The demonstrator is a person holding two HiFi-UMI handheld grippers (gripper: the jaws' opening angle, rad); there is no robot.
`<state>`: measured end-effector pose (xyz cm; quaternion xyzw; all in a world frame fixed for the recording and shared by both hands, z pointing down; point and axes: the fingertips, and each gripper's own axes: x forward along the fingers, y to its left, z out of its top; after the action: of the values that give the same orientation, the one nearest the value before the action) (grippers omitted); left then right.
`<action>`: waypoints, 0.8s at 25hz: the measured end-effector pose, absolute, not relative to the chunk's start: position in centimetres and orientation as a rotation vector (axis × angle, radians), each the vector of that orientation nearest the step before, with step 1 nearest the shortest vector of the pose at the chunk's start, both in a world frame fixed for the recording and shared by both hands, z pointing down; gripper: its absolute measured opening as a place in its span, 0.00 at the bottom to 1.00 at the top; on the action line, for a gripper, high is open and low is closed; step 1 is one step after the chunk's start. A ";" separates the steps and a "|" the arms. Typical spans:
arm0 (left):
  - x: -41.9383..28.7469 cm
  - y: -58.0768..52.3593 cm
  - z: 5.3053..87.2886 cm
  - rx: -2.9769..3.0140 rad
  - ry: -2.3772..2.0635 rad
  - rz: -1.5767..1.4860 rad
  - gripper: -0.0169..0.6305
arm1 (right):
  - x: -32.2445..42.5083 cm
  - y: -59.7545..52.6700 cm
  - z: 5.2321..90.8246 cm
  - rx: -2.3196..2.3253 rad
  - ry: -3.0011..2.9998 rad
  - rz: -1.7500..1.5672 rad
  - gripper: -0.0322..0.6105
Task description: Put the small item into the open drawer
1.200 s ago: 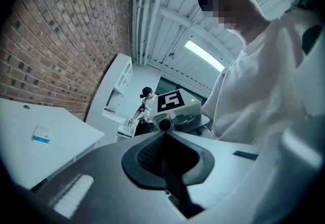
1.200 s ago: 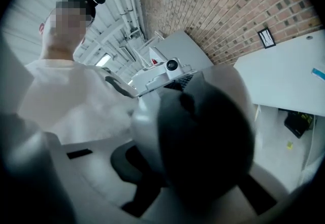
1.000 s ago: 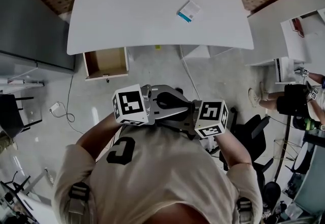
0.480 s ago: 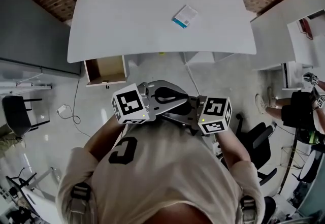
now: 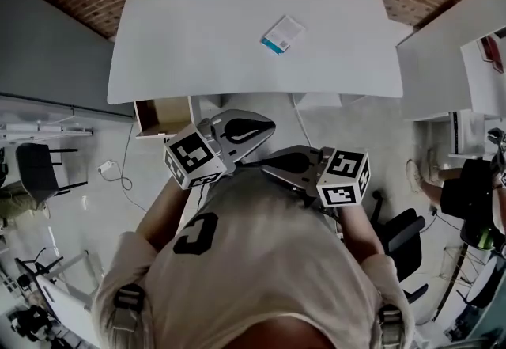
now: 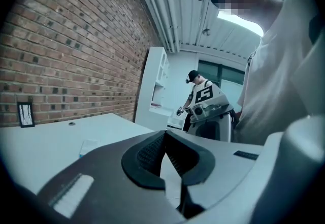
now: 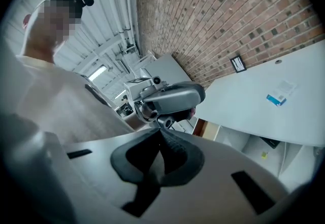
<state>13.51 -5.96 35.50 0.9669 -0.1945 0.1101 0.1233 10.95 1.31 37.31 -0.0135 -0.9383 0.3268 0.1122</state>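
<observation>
Swinging away from its earlier side-by-side hold at the chest, the left tongs (image 6: 163, 133) now angle toward the drawer (image 5: 162, 115) end of the desk (image 5: 198, 47), while the right tongs (image 7: 160, 131) sit lower, to the right. Both pairs of jaws are pressed together with nothing between them. The item (image 5: 283, 32), a small white packet with a blue edge, lies untouched right of the desk's middle, well apart from both tongs. The drawer stands open under the desk's left corner. This looks like the approach only; the pick-up is not yet begun.
</observation>
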 end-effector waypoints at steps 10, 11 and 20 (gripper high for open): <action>16.8 -10.9 38.1 2.688 -0.874 0.457 0.03 | 18.5 -2.4 38.7 -0.029 -2.741 1.040 0.05; 17.1 -11.3 38.1 2.680 -0.895 0.459 0.03 | 18.9 -2.6 38.8 -0.036 -2.739 1.040 0.05; 16.0 -14.2 38.5 2.611 -1.003 0.516 0.03 | 19.1 -3.8 39.4 -0.095 -2.706 1.049 0.05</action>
<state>16.02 -14.20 38.54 0.9079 -0.3488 0.1795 0.1480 19.11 -3.75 39.39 -0.0325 -0.9253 0.3588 0.1186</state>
